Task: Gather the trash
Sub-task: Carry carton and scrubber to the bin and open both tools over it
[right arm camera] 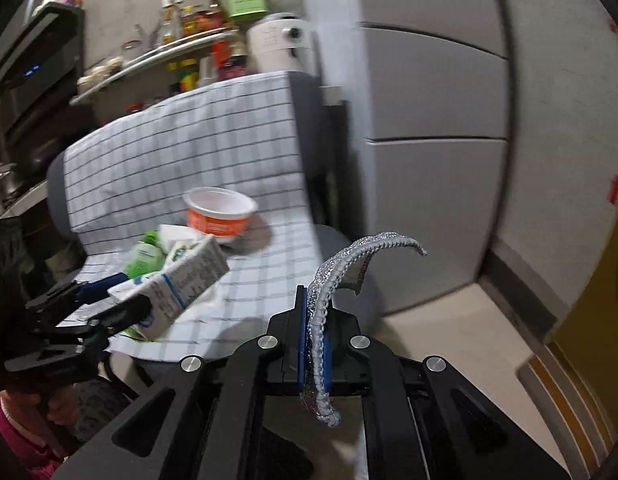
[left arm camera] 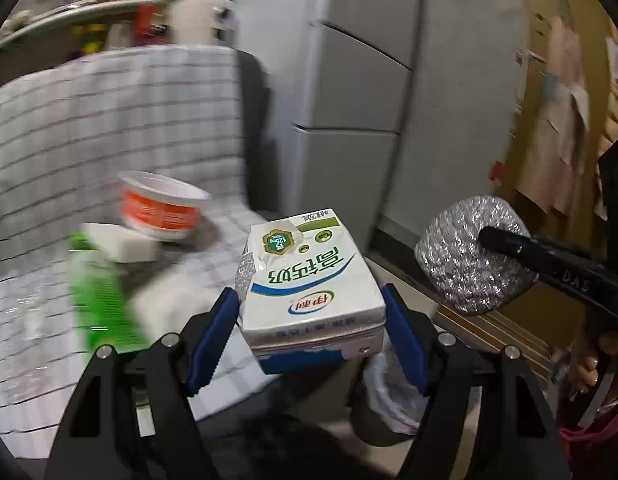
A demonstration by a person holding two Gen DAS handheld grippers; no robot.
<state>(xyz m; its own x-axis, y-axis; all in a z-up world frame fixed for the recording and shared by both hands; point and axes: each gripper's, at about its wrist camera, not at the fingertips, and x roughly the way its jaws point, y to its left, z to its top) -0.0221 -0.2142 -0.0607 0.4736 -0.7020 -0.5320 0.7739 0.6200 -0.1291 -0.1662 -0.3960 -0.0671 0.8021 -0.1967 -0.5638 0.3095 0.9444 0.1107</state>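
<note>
Both grippers loaded: left gripper [left arm camera: 309, 316] pinches the milk carton [left arm camera: 309, 276] across its width, long axis pointing ahead, right gripper [right arm camera: 313, 344] pressed together on the silver scrubber [right arm camera: 329, 288], while leftover cup [right arm camera: 220, 214] lies ahead-left on the checked cloth [right arm camera: 181, 152], nearer the left.
</note>
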